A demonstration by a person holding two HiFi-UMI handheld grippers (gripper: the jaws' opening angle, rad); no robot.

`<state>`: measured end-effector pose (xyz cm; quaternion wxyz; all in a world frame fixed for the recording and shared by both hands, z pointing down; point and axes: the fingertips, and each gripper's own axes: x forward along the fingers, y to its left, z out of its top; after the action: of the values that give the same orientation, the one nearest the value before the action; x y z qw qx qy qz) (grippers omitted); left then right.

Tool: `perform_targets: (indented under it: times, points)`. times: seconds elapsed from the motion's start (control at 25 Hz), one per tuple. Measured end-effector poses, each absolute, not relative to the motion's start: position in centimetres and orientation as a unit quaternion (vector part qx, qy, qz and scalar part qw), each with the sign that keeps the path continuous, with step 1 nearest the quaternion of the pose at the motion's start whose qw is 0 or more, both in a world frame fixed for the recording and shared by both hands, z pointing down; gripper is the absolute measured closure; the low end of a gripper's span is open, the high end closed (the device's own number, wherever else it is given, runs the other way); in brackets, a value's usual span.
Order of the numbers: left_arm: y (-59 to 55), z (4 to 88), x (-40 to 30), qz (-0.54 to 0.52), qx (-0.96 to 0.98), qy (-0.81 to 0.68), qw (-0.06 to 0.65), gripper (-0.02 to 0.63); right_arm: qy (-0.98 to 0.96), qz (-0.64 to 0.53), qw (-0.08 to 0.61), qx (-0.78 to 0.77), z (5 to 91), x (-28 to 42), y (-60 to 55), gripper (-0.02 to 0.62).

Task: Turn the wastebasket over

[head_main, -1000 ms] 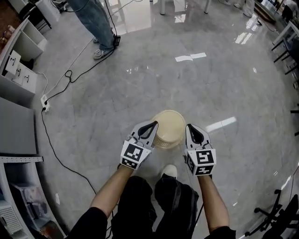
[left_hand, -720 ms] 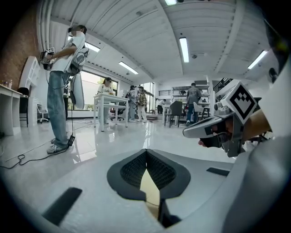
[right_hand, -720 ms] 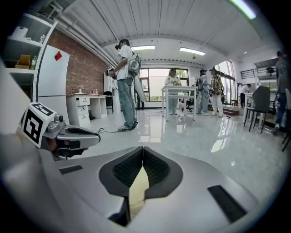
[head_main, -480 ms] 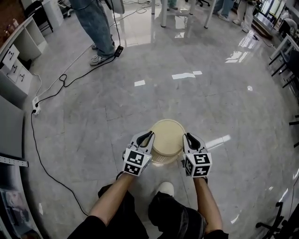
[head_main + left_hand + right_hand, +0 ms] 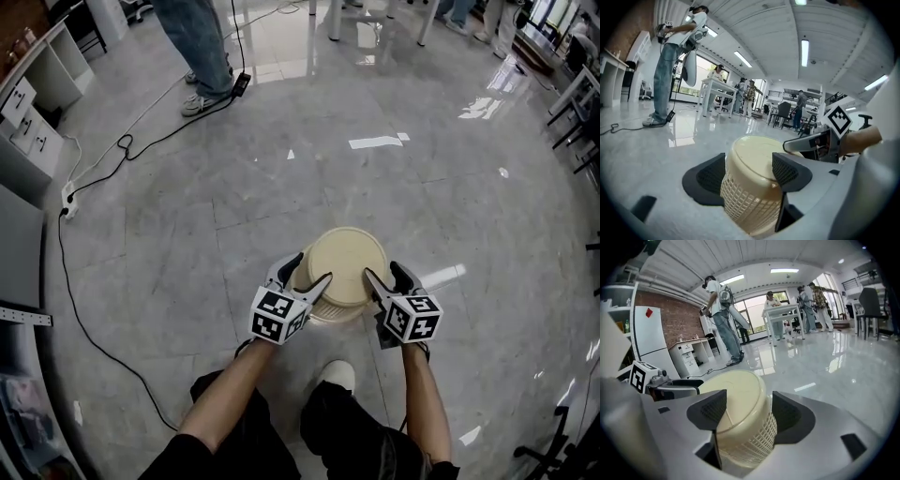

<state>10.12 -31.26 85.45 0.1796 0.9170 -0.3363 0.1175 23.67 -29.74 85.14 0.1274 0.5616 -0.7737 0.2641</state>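
Observation:
The cream wastebasket stands upside down on the grey floor, flat bottom up and mesh wall below. My left gripper is at its left side and my right gripper at its right side. Both have just been opening and now stand open. The basket bulges into the gap between the left gripper's dark pads. The basket likewise sits between the right gripper's spread pads. Each gripper shows in the other's view beside the basket.
A person in jeans stands at the far left by a black cable and a power strip. White shelves line the left edge. Table legs are far ahead. My shoe is just behind the basket.
Both grippers came down together with the basket, which now rests on the floor. Their jaws were shut a moment ago and have spread wide.

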Motion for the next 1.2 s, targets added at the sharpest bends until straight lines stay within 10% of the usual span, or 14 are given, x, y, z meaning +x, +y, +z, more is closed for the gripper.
perform_targets:
  times: [0.24,0.88,1.2]
  points:
    - [-31.1,86.0,10.2,0.083,0.918,-0.317,0.222,0.321,-0.768,0.337,0.057,0.541,86.3,23.6,-29.5,0.314]
    - [-28.6,85.6,14.6,0.098,0.938,-0.248,0.221,0.321,-0.767,0.214,0.141,0.589,78.2,25.9,-26.1,0.318]
    - [-28.9,87.4,10.2,0.177,0.93,-0.281,0.159,0.337,-0.789,0.136,0.197,0.565,78.3,19.4,-26.4,0.428]
